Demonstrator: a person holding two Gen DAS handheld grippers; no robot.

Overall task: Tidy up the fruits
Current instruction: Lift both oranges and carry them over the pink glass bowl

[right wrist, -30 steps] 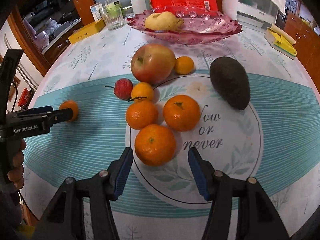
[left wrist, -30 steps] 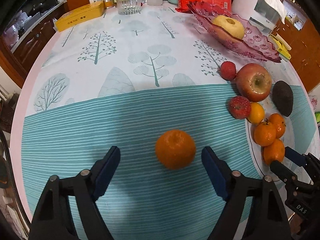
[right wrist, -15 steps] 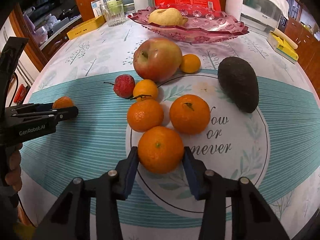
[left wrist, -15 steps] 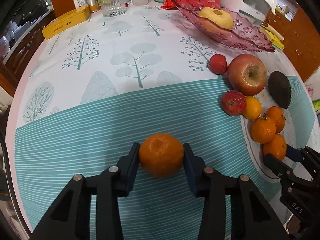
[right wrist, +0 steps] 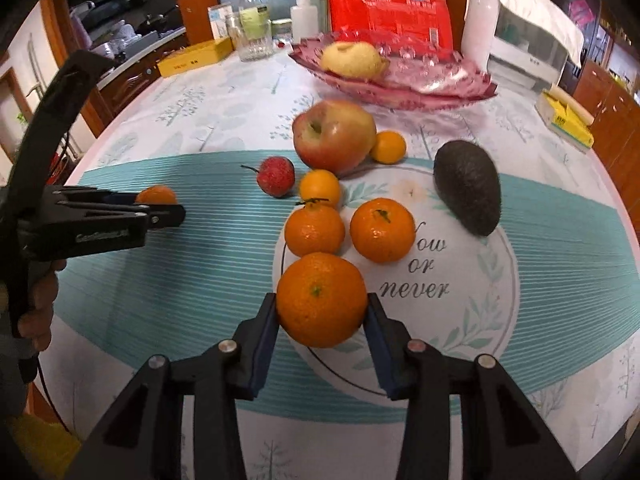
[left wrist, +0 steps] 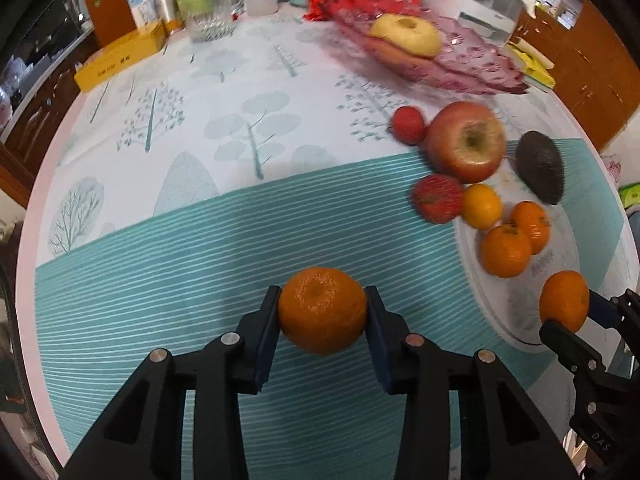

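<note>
Left tongs [left wrist: 322,312] pinch a round orange mandarin [left wrist: 322,310] above the teal-striped counter [left wrist: 160,280]. Right tongs [right wrist: 322,308] pinch a second orange mandarin [right wrist: 322,300] at 6 o'clock of the fruit cluster. Risk: smooth round peel may slip out during transfer to the pink glass dish [right wrist: 440,84] at 12 o'clock.

The desk [right wrist: 560,240] carried a cloth printed with pale trees and a teal striped band. A yellow box [left wrist: 120,62] lay at its far left edge. Near it stood a cut-glass tumbler [left wrist: 210,16], a clear bottle with a green label [right wrist: 253,12] and a white plastic bottle [right wrist: 305,20]. A red packet [right wrist: 390,16] stood upright at the back. A white appliance [right wrist: 520,36] with a cloth draped over it stood at the far right. A small yellow-and-white pack [right wrist: 564,114] lay near the right edge.
</note>
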